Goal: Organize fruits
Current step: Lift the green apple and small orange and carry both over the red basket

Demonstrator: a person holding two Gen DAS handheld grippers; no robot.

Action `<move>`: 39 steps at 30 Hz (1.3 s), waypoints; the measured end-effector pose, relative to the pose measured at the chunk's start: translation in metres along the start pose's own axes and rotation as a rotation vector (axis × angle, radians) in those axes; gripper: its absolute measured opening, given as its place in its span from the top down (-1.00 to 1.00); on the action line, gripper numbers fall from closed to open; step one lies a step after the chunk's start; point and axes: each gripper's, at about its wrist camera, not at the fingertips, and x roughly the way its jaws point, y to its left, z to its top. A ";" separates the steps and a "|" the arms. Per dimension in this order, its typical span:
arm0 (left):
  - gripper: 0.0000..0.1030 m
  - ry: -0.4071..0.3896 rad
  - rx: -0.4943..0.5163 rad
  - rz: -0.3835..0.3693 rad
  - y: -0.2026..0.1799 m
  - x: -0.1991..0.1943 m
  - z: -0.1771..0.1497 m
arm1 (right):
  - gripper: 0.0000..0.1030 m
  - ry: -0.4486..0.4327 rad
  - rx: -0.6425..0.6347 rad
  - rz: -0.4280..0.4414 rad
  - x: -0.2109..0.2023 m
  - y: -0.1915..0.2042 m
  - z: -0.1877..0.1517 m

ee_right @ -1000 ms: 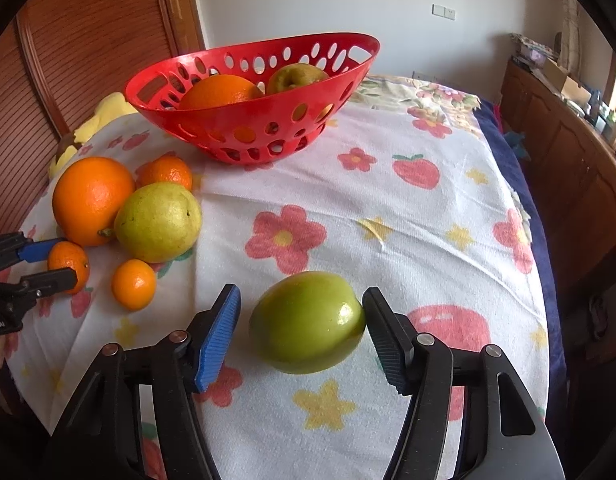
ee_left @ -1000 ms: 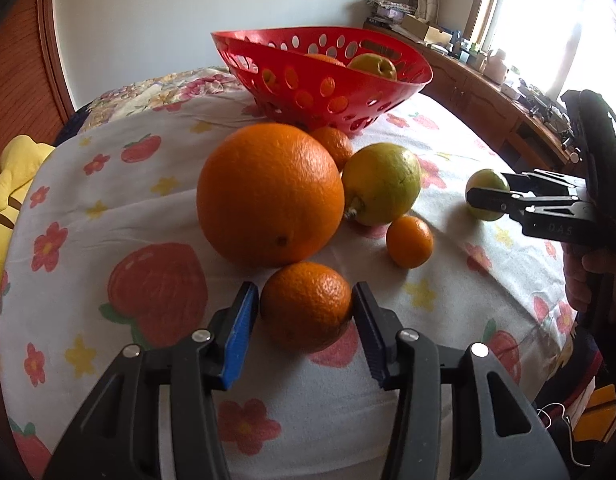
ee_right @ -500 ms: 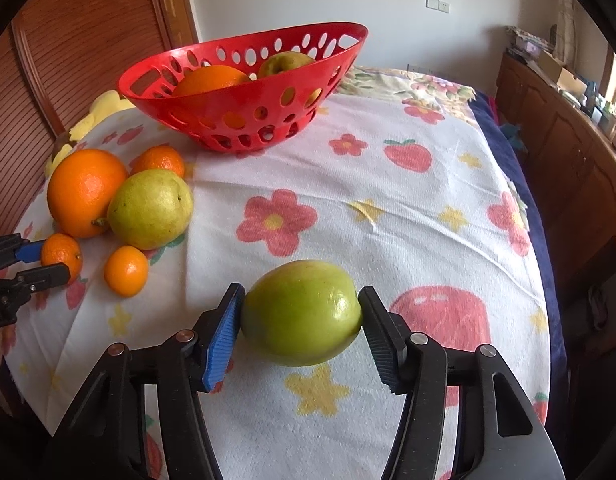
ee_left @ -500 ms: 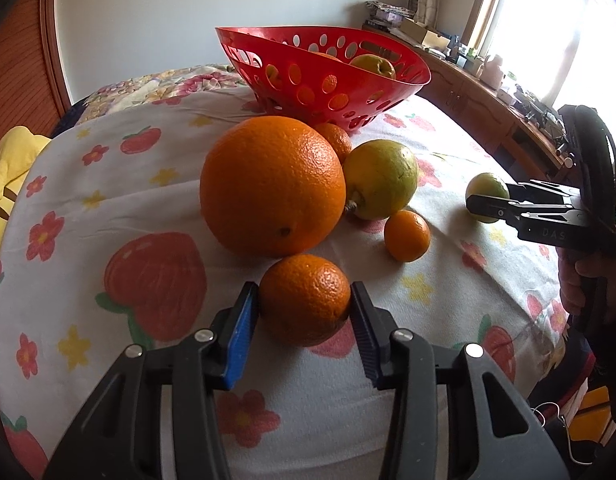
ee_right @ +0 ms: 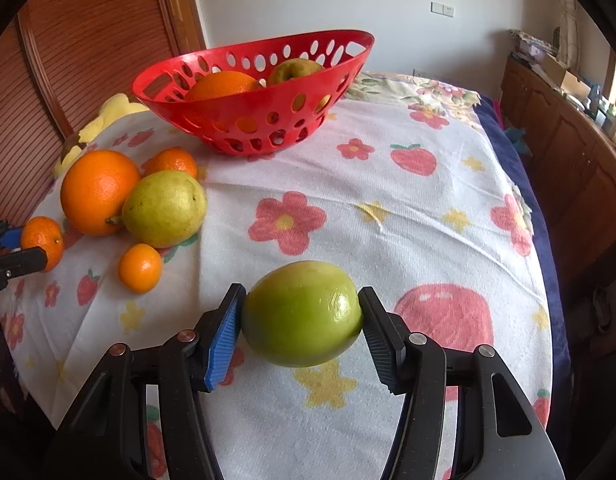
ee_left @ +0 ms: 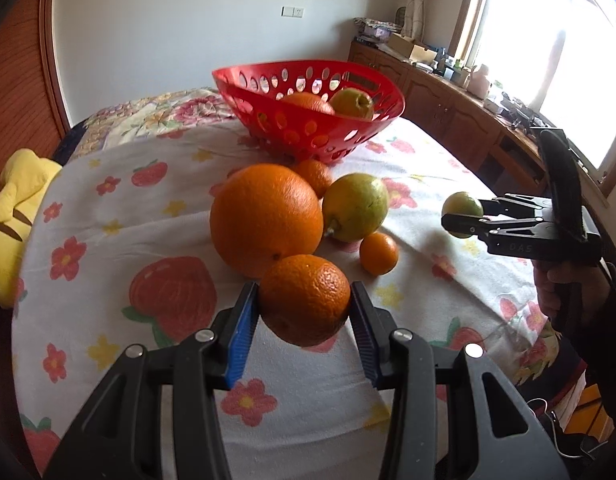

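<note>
My left gripper (ee_left: 303, 304) is shut on a small orange (ee_left: 304, 299) and holds it above the cloth. My right gripper (ee_right: 299, 316) is shut on a green apple (ee_right: 301, 313), also lifted; it shows in the left wrist view (ee_left: 462, 214) too. A red perforated basket (ee_left: 328, 140) (ee_right: 267, 120) stands at the back with an orange (ee_right: 221, 85) and a yellow-green apple (ee_left: 352, 104) inside. On the cloth lie a big orange (ee_left: 265, 218), a pear (ee_left: 355, 206) (ee_right: 163, 208), a mandarin (ee_left: 379, 253) (ee_right: 140, 268) and another orange (ee_right: 171, 162).
The table has a white cloth (ee_right: 388, 208) with flowers and strawberries. A yellow soft toy (ee_left: 15, 216) lies off its left edge. Wooden cabinets (ee_left: 448, 112) with clutter run along the right under a window. A wooden panel wall (ee_right: 87, 60) stands behind the left side.
Both grippers closed on their fruit and lifted: the left raised the small orange off the cloth, the right raised the green apple. The loose fruit stayed put.
</note>
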 end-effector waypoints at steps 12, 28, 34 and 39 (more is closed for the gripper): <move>0.16 -0.118 0.051 0.007 -0.003 -0.026 0.043 | -0.14 -0.109 -0.042 0.035 -0.035 0.008 0.040; 0.16 -0.219 0.082 0.019 0.000 -0.016 0.114 | -0.14 -0.208 -0.153 0.045 -0.040 0.022 0.122; 0.15 -0.217 0.094 0.040 0.007 -0.002 0.136 | -0.14 -0.202 -0.176 0.072 -0.018 0.025 0.150; 0.15 -0.207 0.093 0.051 0.014 0.012 0.150 | -0.14 -0.179 -0.194 0.086 0.002 0.028 0.166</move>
